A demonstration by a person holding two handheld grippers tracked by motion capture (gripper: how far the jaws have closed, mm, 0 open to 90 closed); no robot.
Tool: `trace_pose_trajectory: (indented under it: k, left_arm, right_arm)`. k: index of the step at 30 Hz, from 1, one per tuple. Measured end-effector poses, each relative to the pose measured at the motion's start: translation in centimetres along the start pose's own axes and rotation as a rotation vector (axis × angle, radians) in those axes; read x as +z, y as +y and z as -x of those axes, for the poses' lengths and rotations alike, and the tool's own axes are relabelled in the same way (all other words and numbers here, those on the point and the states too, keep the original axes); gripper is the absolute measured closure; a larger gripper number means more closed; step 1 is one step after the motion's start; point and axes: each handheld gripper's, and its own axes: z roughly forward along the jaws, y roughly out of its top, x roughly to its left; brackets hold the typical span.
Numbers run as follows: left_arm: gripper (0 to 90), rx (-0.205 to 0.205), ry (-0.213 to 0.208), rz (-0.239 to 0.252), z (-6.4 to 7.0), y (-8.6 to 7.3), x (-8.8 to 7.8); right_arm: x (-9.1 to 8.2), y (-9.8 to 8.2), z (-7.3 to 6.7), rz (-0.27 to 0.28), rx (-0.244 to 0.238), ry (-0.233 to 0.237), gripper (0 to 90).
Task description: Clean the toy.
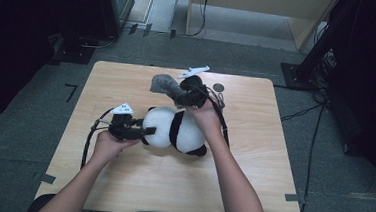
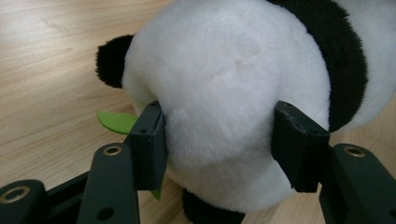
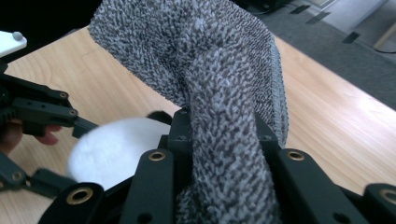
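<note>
Risks first, going left to right.

Left side: my left gripper (image 1: 146,131) has the panda plush (image 1: 174,130) by its white head end, and that is soft pile over stuffing. I'd judge the hold as shallow; in the left gripper view the pads (image 2: 148,144) sink into fur on both flanks but sit near the lower curve of the head. If I pull or lift, the plush could squirt out forward, or roll on the table (image 1: 120,181) since only one end is pinned. A green tab (image 2: 116,122) pokes out beside the left pad; it may catch on the pad.

Right side: my right gripper (image 1: 181,98) carries the grey cloth (image 1: 165,84) up above the panda's far side. The cloth is bunched, with most of it hanging free past the jaws. Likely failures: the loose end drags over the panda and shifts it, or the fold slides out under its own weight if I swing fast.

Gripper states:
- Left: jaws part-way spread, pinching the panda's head from either side, pads touching fur. Plush lies on its side mid-table, black band and body trailing right.
- Right: jaws drawn in tight on a thick twist of the cloth, seen clearly in the right gripper view (image 3: 224,154). Cloth is off the table, held in air just behind the panda, not visibly touching it.

Small dark disc (image 1: 219,87) lies on the table beyond the right hand, apart from everything.
</note>
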Motion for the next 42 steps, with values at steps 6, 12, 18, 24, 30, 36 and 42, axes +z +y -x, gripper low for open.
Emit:
trace_pose_trajectory:
  k: [6, 12, 18, 24, 30, 36, 42]
  left_arm:
    - [42.7, 0.002, 0.002, 0.004, 0.1, 0.0, 0.0]
    - [43.1, -0.006, 0.008, 0.000, 0.1, -0.1, 0.1]
    - [44.5, -0.005, 0.018, 0.003, 0.2, 0.1, 0.3]
    - [44.6, -0.006, 0.021, -0.005, 0.2, 0.1, 0.2]
    - [44.8, -0.009, 0.023, -0.007, 0.2, 0.1, 0.3]
    - [45.1, -0.008, 0.023, -0.007, 0.2, 0.1, 0.3]
    - [45.2, -0.003, 0.024, -0.011, 0.3, 0.0, 0.3]
  right_arm:
    - [3.0, 0.6, -2.0, -0.046, -0.025, 0.057, 70.2]
    - [5.4, 0.1, -3.0, -0.139, -0.046, 0.088, 70.1]
    - [5.1, -0.1, -1.9, -0.154, -0.008, 0.090, 69.9]
    - [3.8, -0.9, -0.2, -0.170, 0.007, 0.072, 70.1]
    - [1.9, -2.2, 1.7, -0.205, -0.001, 0.060, 70.3]
    - [-0.3, -3.3, 3.3, -0.174, 0.029, 0.066, 68.3]
    - [-0.6, -4.2, 3.4, -0.114, 0.047, 0.152, 54.1]
